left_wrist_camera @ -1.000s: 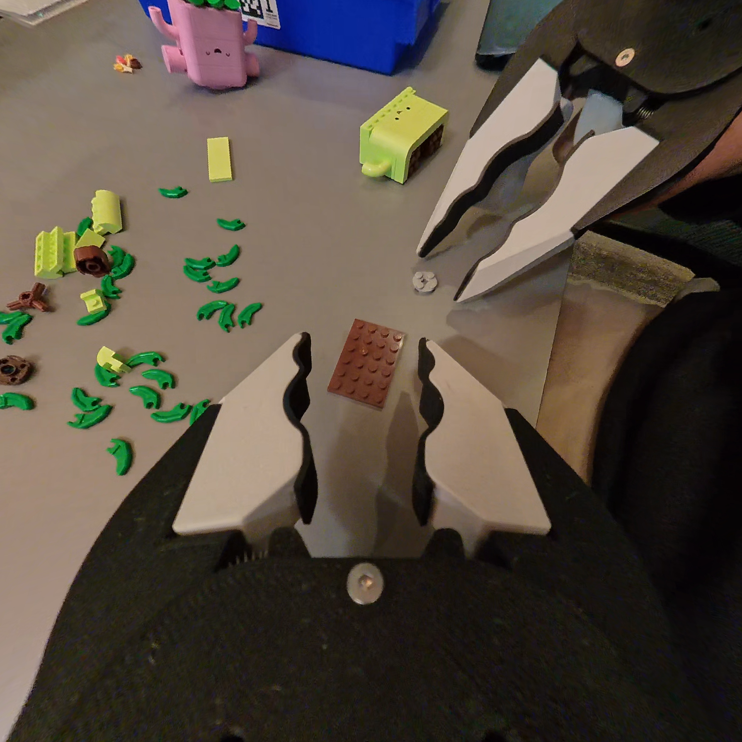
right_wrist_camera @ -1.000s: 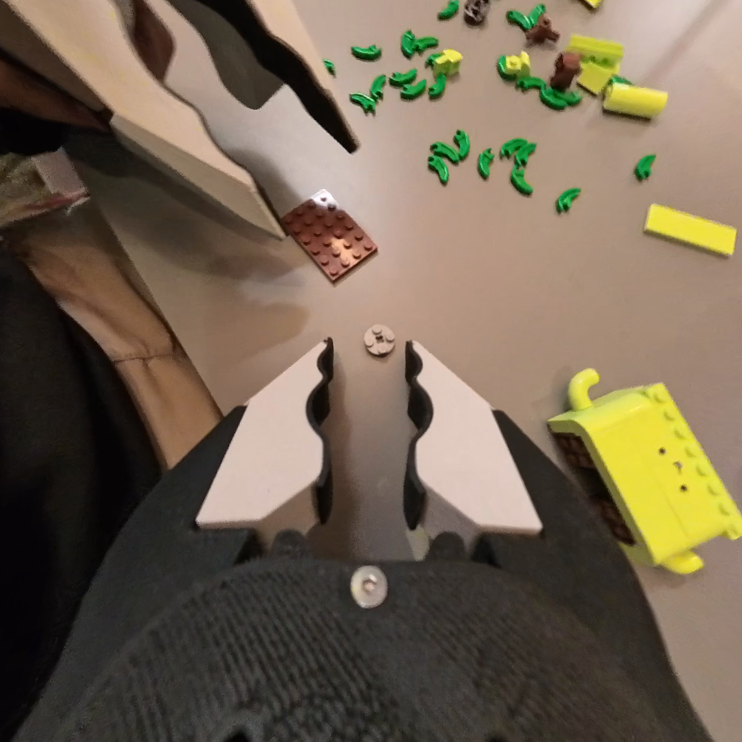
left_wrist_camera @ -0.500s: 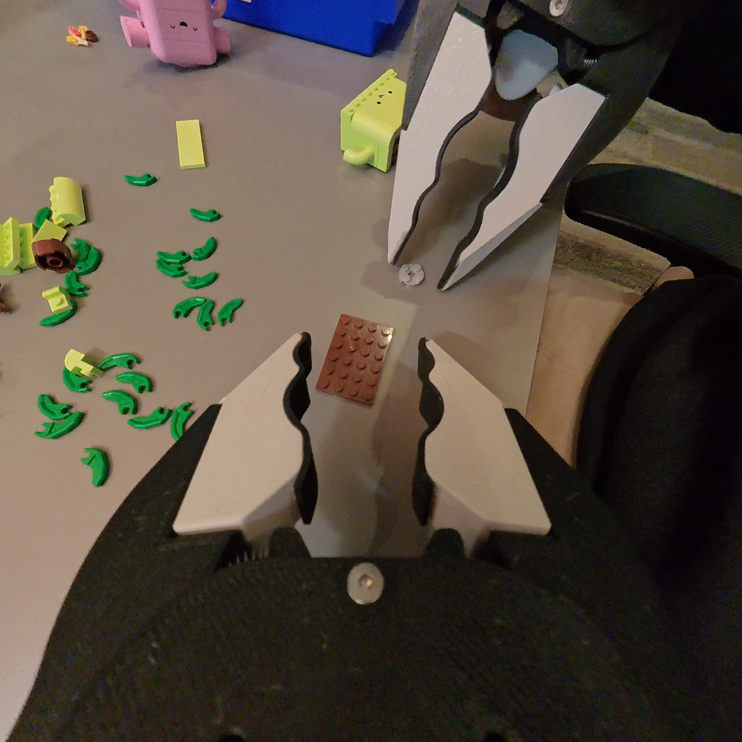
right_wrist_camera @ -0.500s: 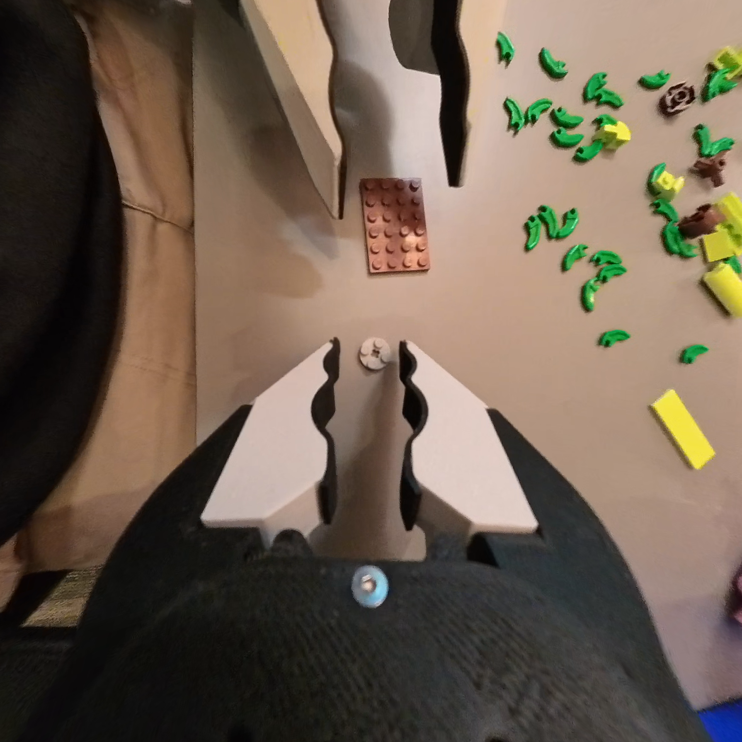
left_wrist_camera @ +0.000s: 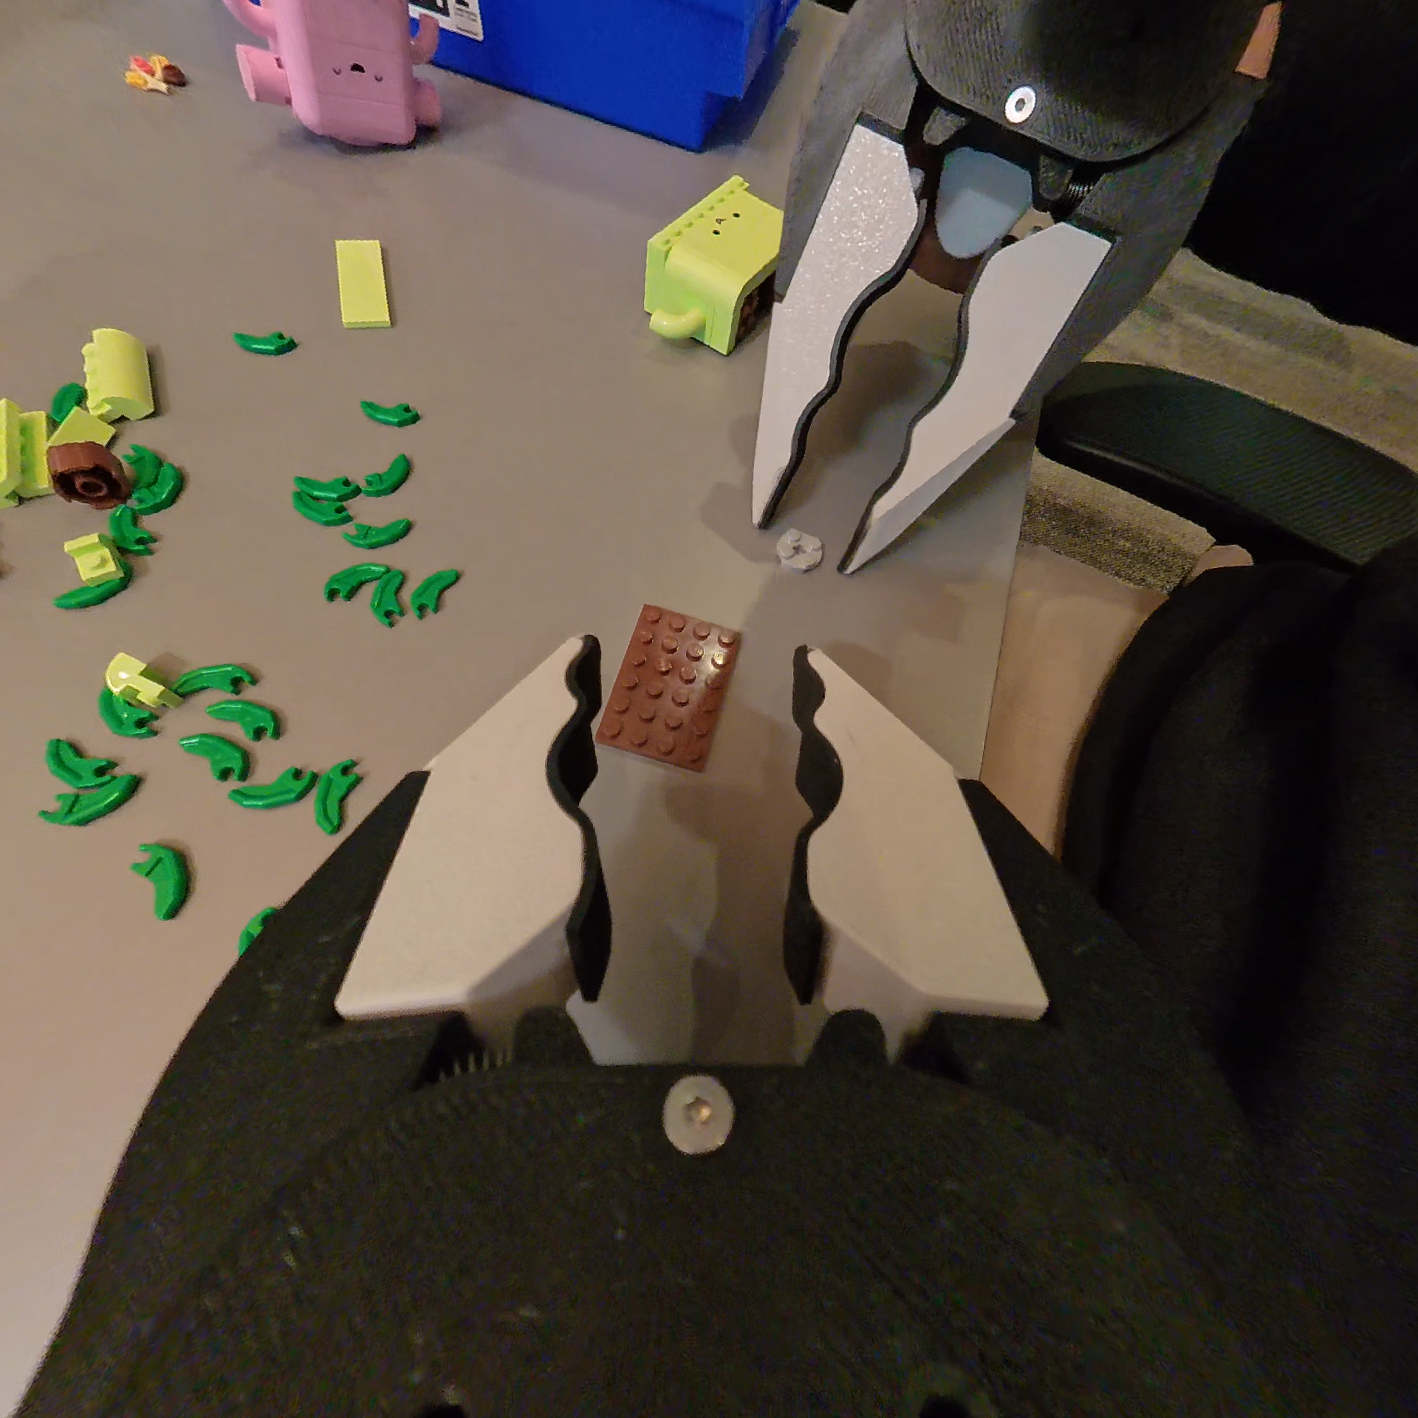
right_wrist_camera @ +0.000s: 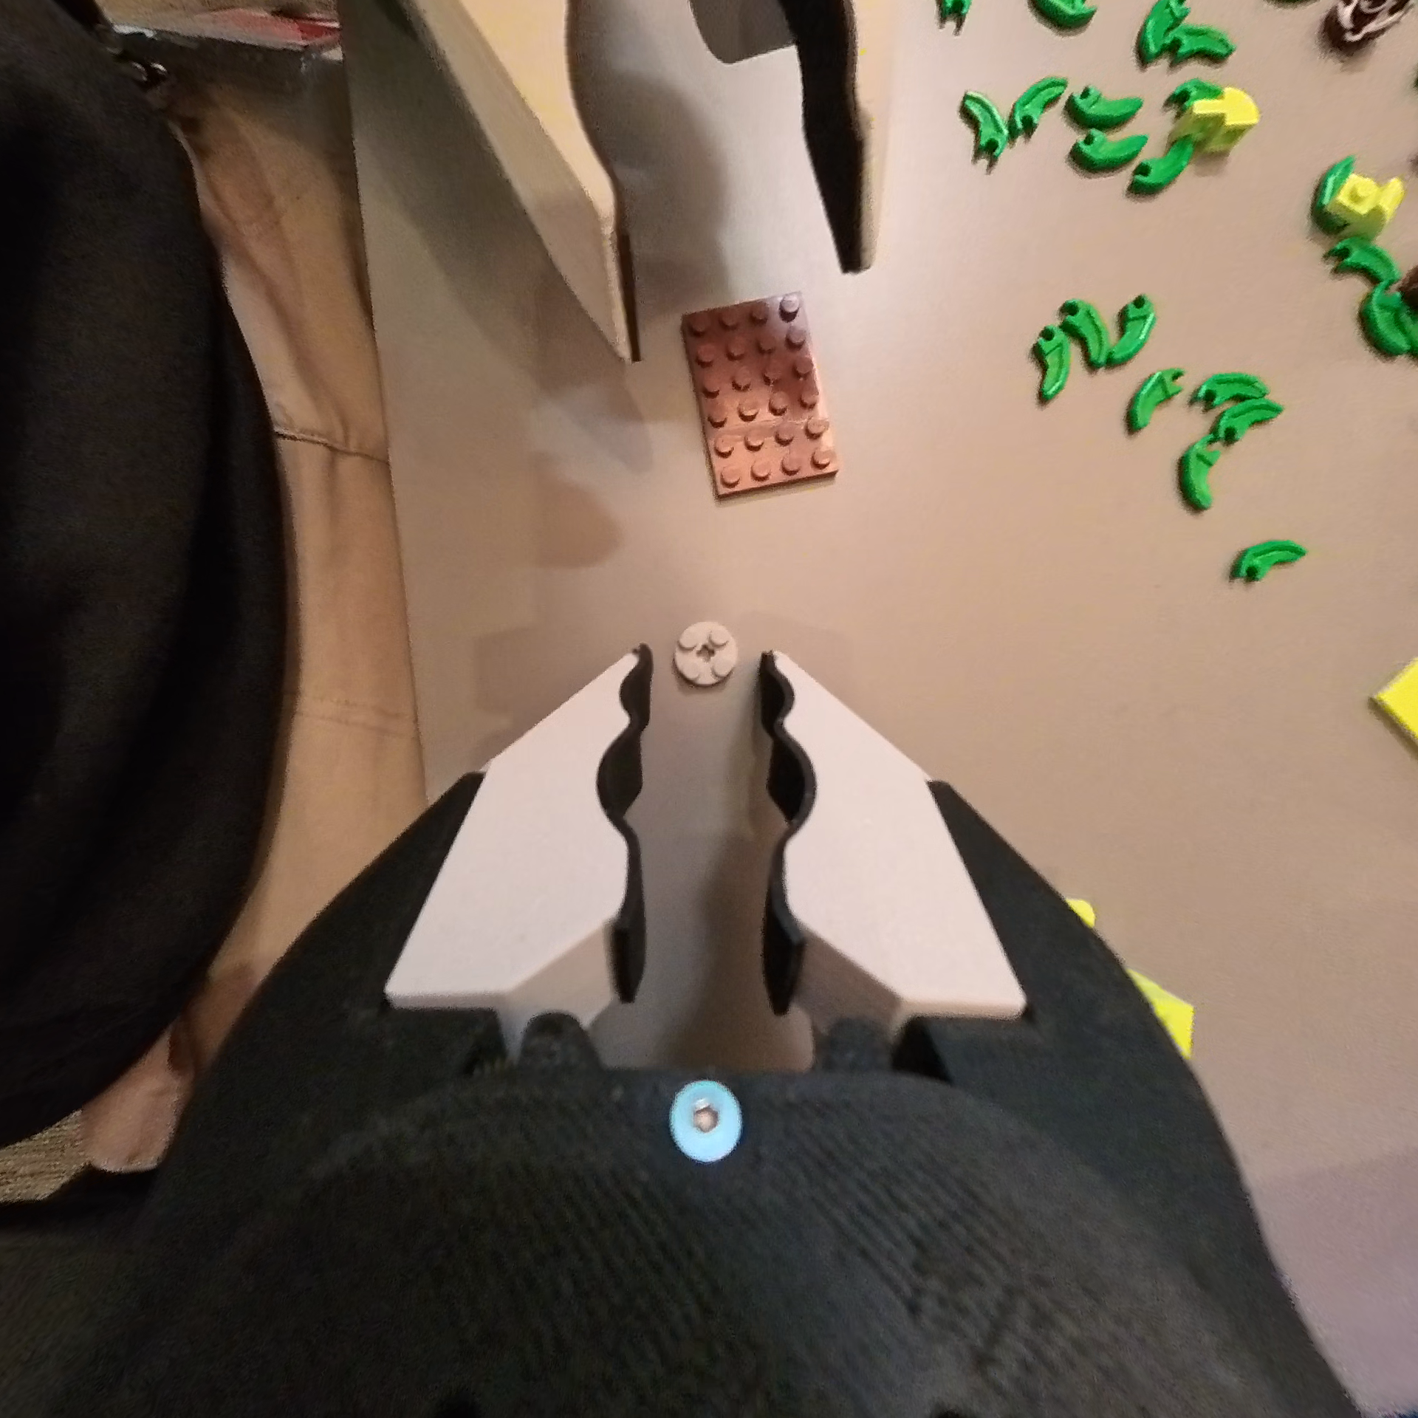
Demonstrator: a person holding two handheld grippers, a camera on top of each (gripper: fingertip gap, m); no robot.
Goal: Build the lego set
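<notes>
A flat brown studded plate (left_wrist_camera: 669, 689) lies on the grey table, just ahead of my open, empty left gripper (left_wrist_camera: 694, 652); the plate also shows in the right wrist view (right_wrist_camera: 765, 395). A small round grey plate (left_wrist_camera: 799, 549) lies on the table between the tips of my right gripper (left_wrist_camera: 802, 546), which points down at it, jaws open and apart from it. In the right wrist view the round plate (right_wrist_camera: 707, 651) sits just at the tips of the right gripper (right_wrist_camera: 702, 657). The left gripper (right_wrist_camera: 740, 307) faces it from above the brown plate.
Several green leaf pieces (left_wrist_camera: 361, 502) lie scattered at the left with lime bricks (left_wrist_camera: 119, 374) and a brown round piece (left_wrist_camera: 88, 476). A lime block figure (left_wrist_camera: 713, 265), a lime tile (left_wrist_camera: 361, 282), a pink figure (left_wrist_camera: 345, 73) and a blue bin (left_wrist_camera: 614, 54) stand farther back. The table edge (left_wrist_camera: 997, 652) runs along the right. The left gripper's tips are roughly 7 cm from the right gripper's. Left tips and right tips are each some 20 cm from the lime tile (left_wrist_camera: 361, 282).
My right gripper has swung upright and come down over the round grey plate, tips now on either side of it. My left gripper has stayed near the brown plate.
</notes>
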